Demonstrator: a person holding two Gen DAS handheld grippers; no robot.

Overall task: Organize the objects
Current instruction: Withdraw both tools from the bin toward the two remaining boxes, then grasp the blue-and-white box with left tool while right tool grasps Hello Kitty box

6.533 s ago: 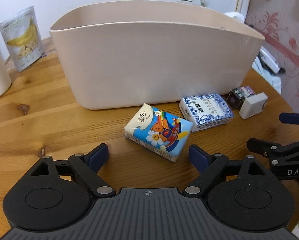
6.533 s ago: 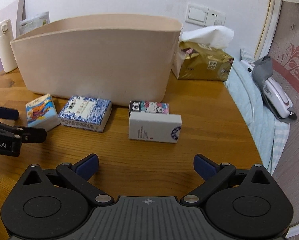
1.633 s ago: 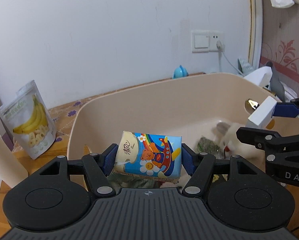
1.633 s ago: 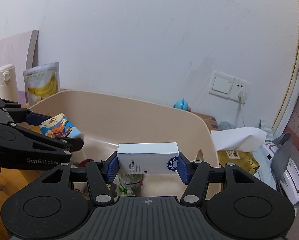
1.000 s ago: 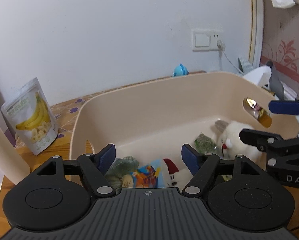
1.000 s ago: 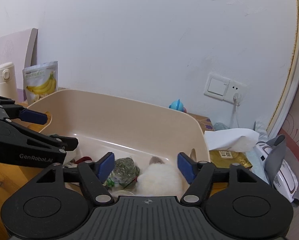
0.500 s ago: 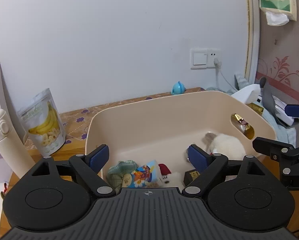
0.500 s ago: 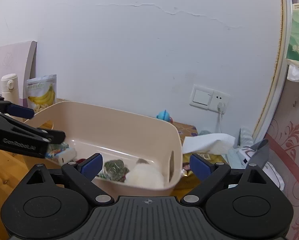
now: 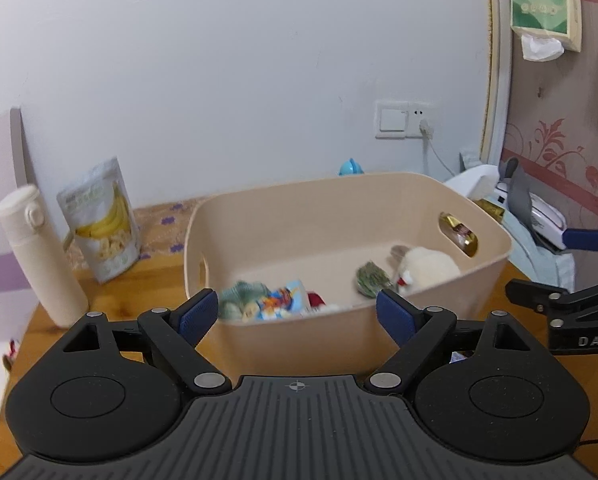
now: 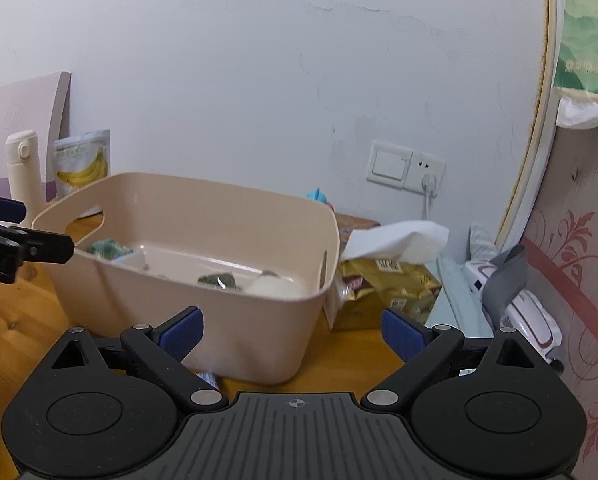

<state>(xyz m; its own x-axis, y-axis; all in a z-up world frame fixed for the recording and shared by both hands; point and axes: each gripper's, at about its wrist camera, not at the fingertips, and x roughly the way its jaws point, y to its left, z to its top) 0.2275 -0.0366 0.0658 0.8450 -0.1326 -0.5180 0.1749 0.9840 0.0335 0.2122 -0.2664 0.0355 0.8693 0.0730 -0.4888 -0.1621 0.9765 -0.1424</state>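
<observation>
The beige storage bin (image 9: 339, 336) stands on the wooden counter (image 10: 15, 320), long axis left-right, holding the cartoon tissue pack (image 9: 279, 304) at near left and a white plush toy (image 9: 427, 266) at right, while left gripper (image 9: 297, 314) and right gripper (image 10: 293, 336) hover spread and empty.

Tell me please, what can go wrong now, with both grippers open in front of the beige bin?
1. The left gripper and right gripper hang close side by side; they could knock together on the next reach.
2. The beige bin hides the table just in front of it, so a pack left there may be missed.
3. The white bottle stands upright near the table edge; a wide left swing might tip it.
</observation>
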